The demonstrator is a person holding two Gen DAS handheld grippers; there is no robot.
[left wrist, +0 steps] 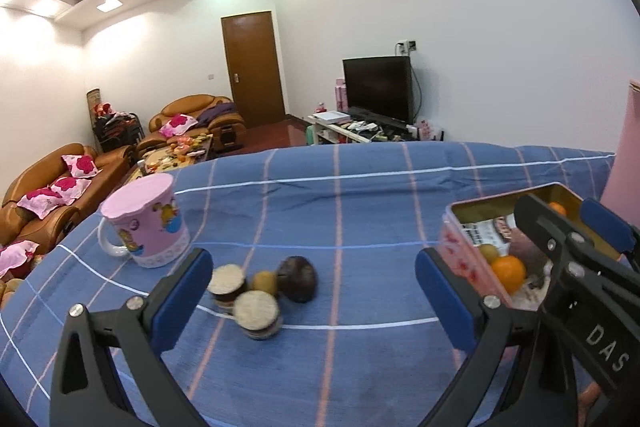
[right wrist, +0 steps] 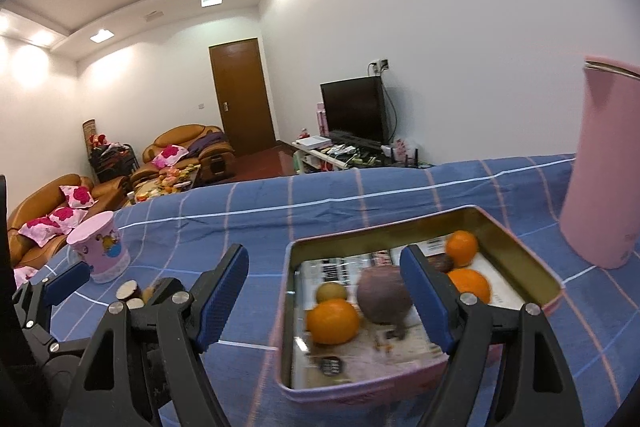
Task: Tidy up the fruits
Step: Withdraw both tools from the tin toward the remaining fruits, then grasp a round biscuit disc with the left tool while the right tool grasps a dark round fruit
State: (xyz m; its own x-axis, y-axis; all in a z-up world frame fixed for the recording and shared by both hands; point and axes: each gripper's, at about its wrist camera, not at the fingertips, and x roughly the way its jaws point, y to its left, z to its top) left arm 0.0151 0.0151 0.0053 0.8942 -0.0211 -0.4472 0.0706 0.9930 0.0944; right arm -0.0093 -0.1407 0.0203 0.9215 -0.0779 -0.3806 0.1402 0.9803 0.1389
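Blue checked counter. Tin at 3 o'clock collects sorted fruit; loose fruit waits centre. Left gripper and right gripper both spread, empty.

White walls, recessed ceiling lights – brown door at twelve o'clock, leather sofas at nine, television at one.

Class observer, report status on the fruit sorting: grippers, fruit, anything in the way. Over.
Left gripper and right gripper: jaws open, empty. Tin holds oranges. Dark fruit and small yellow fruit on the cloth, two jars beside them.
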